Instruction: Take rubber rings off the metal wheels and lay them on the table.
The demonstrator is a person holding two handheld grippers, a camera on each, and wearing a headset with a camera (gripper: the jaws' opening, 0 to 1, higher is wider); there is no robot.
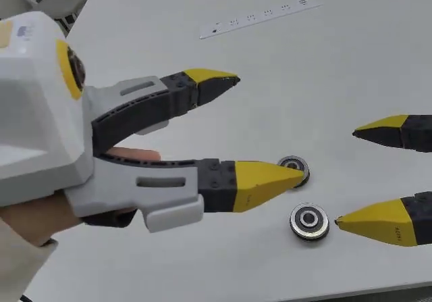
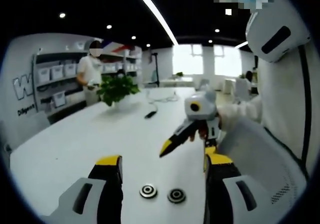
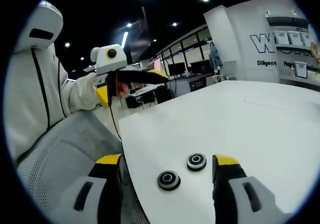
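Two small metal wheels with black rubber rings lie flat on the white table (image 1: 351, 65). One wheel (image 1: 310, 220) is in plain sight; the other (image 1: 293, 169) is partly hidden behind the lower jaw tip of my left gripper (image 1: 270, 127). That gripper is raised above the table, open and empty, pointing right. My right gripper (image 1: 345, 177) comes in from the right edge, open and empty, its tips just right of the wheels. The left gripper view has both wheels (image 2: 148, 191) (image 2: 176, 195) ahead of its jaws. In the right gripper view the wheels (image 3: 196, 161) (image 3: 169, 180) lie between its jaws.
A white power strip (image 1: 260, 18) lies at the far side of the table. The table's near edge runs along the bottom right. A grey mesh chair (image 3: 65, 154) stands by that edge. A potted plant (image 2: 117, 88) sits far down the table.
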